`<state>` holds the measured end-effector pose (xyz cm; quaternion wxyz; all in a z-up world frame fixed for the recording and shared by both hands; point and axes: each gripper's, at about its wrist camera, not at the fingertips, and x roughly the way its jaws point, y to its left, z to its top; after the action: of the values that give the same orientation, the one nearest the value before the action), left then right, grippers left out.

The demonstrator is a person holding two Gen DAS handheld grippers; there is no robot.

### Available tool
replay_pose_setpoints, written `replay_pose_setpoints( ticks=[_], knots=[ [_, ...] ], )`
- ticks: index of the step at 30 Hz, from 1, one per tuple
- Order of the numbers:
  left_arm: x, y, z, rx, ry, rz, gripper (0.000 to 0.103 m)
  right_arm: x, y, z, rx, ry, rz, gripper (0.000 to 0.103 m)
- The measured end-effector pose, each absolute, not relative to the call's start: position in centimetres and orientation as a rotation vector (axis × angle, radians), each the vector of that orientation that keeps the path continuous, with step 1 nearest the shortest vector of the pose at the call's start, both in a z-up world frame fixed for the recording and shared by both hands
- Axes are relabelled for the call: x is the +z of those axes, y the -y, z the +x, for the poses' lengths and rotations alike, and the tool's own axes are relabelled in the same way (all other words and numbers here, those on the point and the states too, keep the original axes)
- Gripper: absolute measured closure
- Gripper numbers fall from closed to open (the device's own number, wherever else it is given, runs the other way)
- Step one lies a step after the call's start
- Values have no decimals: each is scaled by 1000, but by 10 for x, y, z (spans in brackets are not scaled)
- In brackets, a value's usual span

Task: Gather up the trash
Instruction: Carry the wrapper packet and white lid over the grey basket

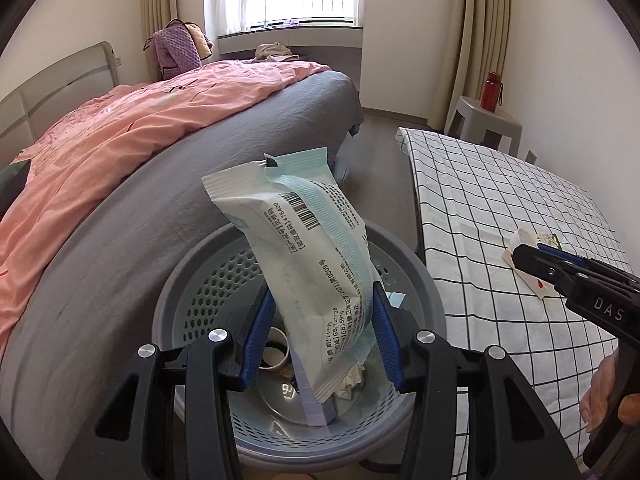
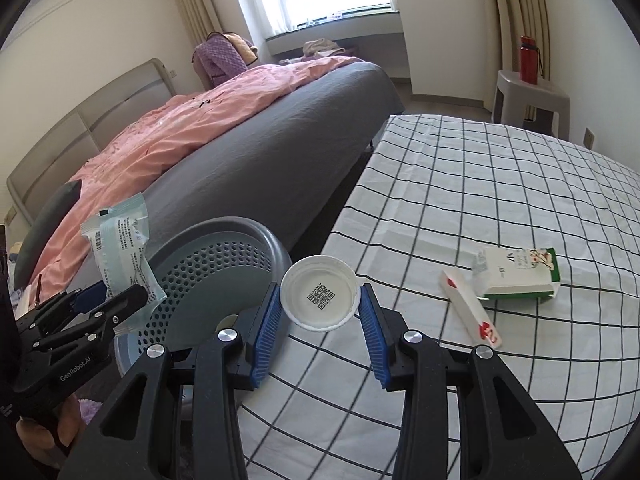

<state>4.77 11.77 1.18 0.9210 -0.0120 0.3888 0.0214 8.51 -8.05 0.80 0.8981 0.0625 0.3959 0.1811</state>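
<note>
Holding the wipes packet pinched in your left tongs above the bin beside the table's left edge, and the white lid clamped in your right tongs, you next release both into it.

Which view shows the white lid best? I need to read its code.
The right wrist view: the white lid faces the camera between the right hand-held gripper pads, code plain. The left wrist view shows only its edge, from the side.

Wipes packet upright over perforated bin
</note>
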Motion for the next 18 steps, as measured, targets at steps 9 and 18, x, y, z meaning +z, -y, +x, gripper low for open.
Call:
replay_pose_setpoints(
  ticks=[9, 18],
  knots=[
    [-4, -142, 53, 91, -830, -36, 56, 3, 43, 98, 445, -822, 116, 64],
    [-14, -168, 51, 128, -846, -50, 56, 1, 17, 99, 506, -823, 92, 64]
  ],
)
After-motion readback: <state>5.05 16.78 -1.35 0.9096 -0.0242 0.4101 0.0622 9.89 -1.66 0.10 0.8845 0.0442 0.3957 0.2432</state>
